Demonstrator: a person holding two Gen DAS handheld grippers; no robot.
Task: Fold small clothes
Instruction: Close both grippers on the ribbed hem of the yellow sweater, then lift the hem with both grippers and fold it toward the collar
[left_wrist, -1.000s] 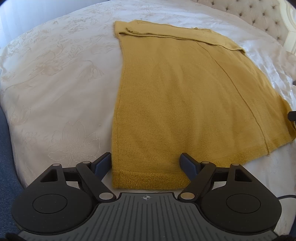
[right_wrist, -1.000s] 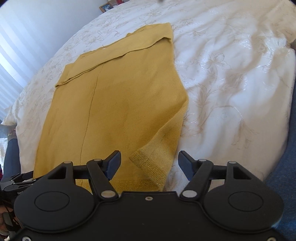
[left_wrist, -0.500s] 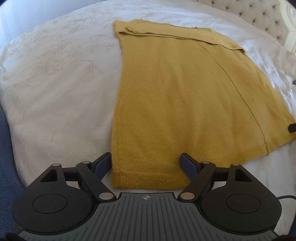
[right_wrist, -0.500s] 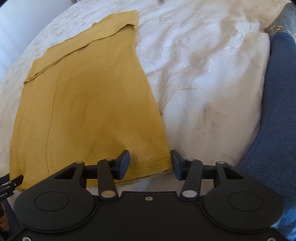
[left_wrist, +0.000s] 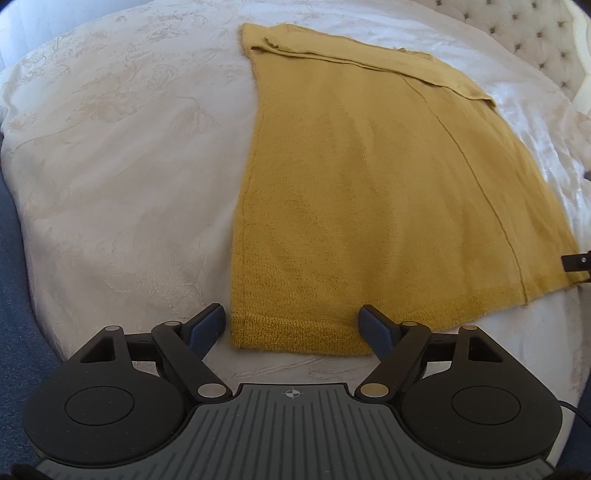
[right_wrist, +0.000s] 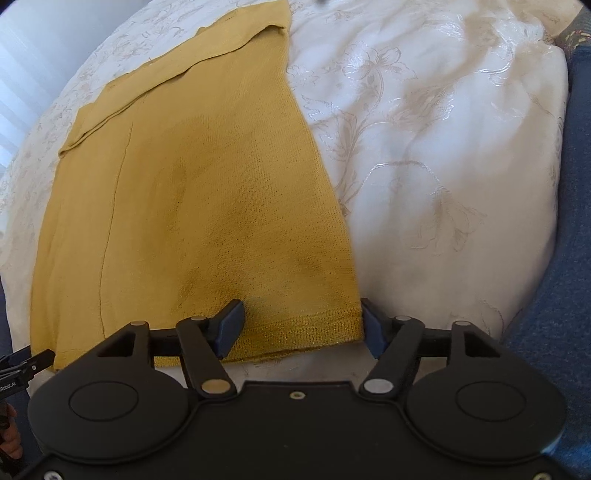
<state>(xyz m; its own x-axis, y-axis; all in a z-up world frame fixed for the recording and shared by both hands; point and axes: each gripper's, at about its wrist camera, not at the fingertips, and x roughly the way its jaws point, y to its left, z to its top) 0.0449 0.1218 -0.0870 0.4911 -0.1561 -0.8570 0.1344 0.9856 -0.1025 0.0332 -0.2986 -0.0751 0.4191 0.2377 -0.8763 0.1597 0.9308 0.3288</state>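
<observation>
A mustard knitted garment (left_wrist: 369, 192) lies flat on the white embroidered bedspread (left_wrist: 110, 166), its top edge folded down at the far end. My left gripper (left_wrist: 291, 326) is open just above the near hem, whose left corner sits between the fingers without being pressed. In the right wrist view the garment (right_wrist: 192, 206) fills the left half. My right gripper (right_wrist: 301, 319) straddles the hem's right corner, jaws opening; its left finger is over the fabric and its right finger sits beside the edge, neither pinching. Each gripper peeks into the other's view at the hem: right gripper (left_wrist: 576, 260), left gripper (right_wrist: 22, 363).
A tufted headboard (left_wrist: 517, 40) rises at the far end of the bed. A person's leg in blue cloth (right_wrist: 554, 295) runs along the bed's right side, with a sock (right_wrist: 576, 35) at the top. Bare bedspread (right_wrist: 443, 147) spreads right of the garment.
The hem's right corner, turned over a second ago, now lies flat. The right gripper narrowed, then widened again and sank toward the hem. The left gripper kept still.
</observation>
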